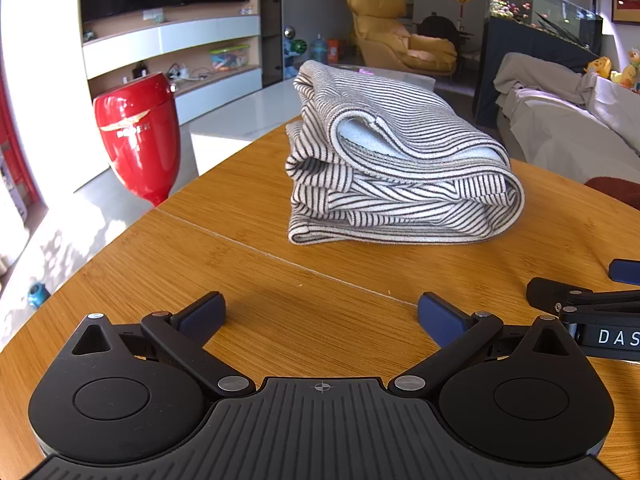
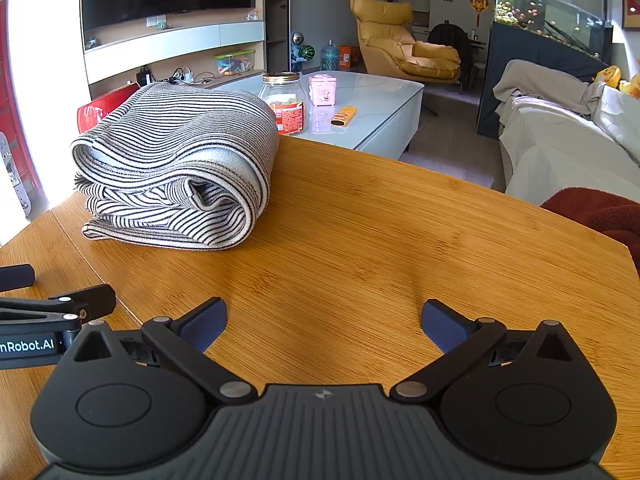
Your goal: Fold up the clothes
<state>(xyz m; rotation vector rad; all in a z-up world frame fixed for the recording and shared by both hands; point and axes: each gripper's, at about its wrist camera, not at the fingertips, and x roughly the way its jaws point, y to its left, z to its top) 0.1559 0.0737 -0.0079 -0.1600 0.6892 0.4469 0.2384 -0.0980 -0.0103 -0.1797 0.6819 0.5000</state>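
Observation:
A striped black-and-white garment [image 1: 396,168] lies folded in a thick stack on the wooden table [image 1: 248,264]. In the right wrist view the garment [image 2: 176,168] sits at the far left of the table [image 2: 380,240]. My left gripper [image 1: 320,316] is open and empty, low over the table, a short way in front of the garment. My right gripper [image 2: 324,320] is open and empty, to the right of the garment and apart from it. Each gripper shows at the edge of the other's view.
A red vase-shaped object [image 1: 136,136] stands on the floor left of the table. A white coffee table [image 2: 372,104] with a jar [image 2: 286,104] and a pink box [image 2: 322,90] stands beyond. A covered sofa [image 2: 560,148] is at the right.

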